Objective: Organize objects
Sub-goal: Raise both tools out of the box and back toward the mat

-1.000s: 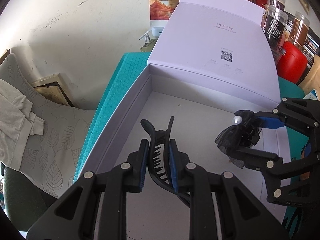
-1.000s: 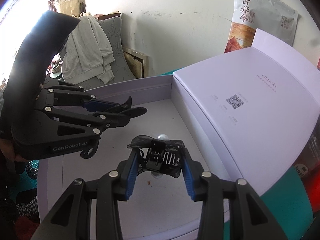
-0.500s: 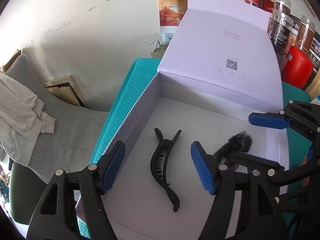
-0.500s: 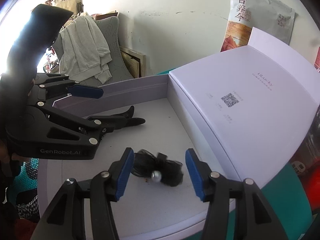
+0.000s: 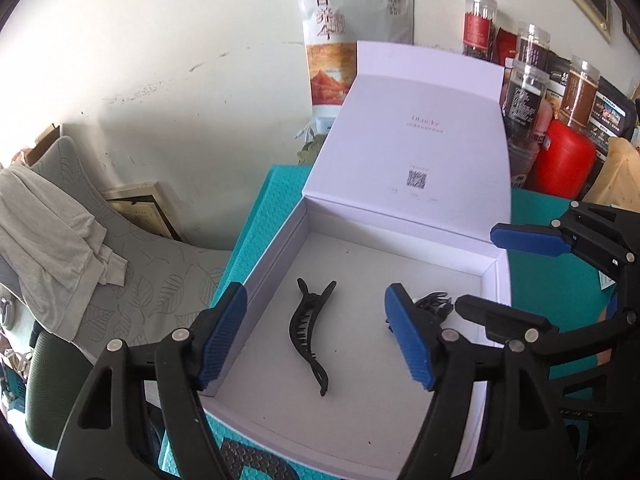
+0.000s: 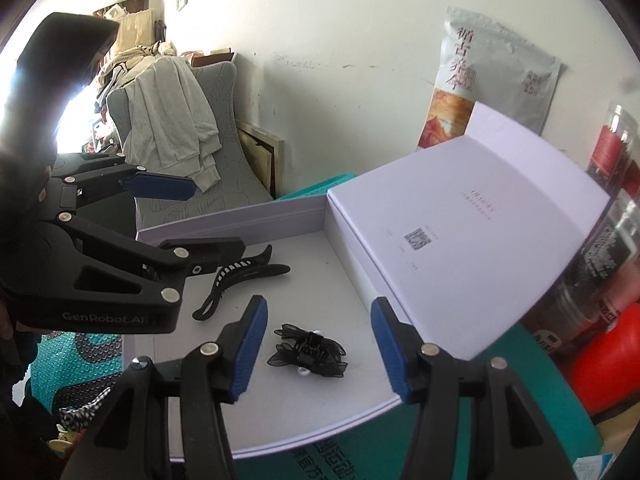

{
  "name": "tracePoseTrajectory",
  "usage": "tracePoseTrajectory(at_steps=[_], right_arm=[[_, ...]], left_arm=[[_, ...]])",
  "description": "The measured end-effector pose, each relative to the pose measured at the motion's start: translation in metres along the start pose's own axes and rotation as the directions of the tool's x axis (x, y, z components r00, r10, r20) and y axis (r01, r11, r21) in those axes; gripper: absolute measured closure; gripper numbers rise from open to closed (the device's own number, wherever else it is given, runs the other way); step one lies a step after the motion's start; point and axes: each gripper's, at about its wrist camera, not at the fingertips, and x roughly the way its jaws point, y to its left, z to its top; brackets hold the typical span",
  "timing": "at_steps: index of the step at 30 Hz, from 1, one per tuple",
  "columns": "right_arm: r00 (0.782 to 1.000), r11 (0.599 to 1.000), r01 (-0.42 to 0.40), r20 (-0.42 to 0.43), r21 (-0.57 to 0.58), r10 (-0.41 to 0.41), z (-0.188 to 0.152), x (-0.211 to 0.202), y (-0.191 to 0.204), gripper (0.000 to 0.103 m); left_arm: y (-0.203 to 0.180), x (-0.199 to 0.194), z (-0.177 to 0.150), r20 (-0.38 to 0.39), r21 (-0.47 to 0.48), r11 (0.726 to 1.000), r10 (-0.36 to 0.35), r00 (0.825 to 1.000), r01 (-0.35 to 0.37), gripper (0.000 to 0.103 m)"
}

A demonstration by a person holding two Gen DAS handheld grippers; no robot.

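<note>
Clips lay inside the white box [image 5: 276,256]: a long hair clip [image 5: 310,330] and a bow clip [image 6: 308,350]. The left gripper [image 5: 320,336] was opening, empty; the right gripper [image 6: 316,344] stood parted, holding nothing. Box lid not yet closed.

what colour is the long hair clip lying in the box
Black; the long hair clip shows best in the left wrist view, on the box's pale floor.

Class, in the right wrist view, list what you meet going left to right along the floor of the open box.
Long black hair clip → small black bow clip with pearls → open white box lid.
</note>
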Motion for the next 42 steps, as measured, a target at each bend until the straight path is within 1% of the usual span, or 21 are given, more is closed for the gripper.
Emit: tracePoseTrajectory(at_steps=[8,12,18,24,31,42], right_arm=[[0.997,0.999,0.029,0.066,-0.013,-0.029,0.004,-0.051,0.012,0.049],[0.995,0.999,0.042,0.093,-0.019,-0.040,0.004,-0.075,0.018,0.049],[0.989,0.998,0.062,0.136,-0.022,-0.058,-0.001,-0.110,0.025,0.049],[0.983,0.997,0.074,0.168,-0.022,-0.069,-0.010,-0.139,0.033,0.048],[0.980,0.997,0.081,0.184,-0.014,-0.077,-0.029,-0.164,0.042,0.046],[0.979,0.996,0.089,0.182,0.008,-0.089,-0.064,-0.188,0.057,0.042]], left_arm=[[-0.006,-0.065,-0.002,0.071,-0.002,1.000,0.020,0.997,-0.020,0.029],[-0.013,-0.095,-0.005,0.103,-0.005,1.000,0.027,0.994,-0.027,0.028],[-0.025,-0.145,-0.011,0.157,0.001,0.999,0.041,0.987,-0.041,0.024],[-0.037,-0.180,-0.020,0.177,-0.011,0.999,0.040,0.983,-0.039,0.021],[-0.050,-0.207,-0.037,0.188,-0.017,0.999,0.032,0.982,-0.030,0.020],[-0.072,-0.231,-0.073,0.182,-0.021,1.000,0.011,0.983,-0.007,0.017]])
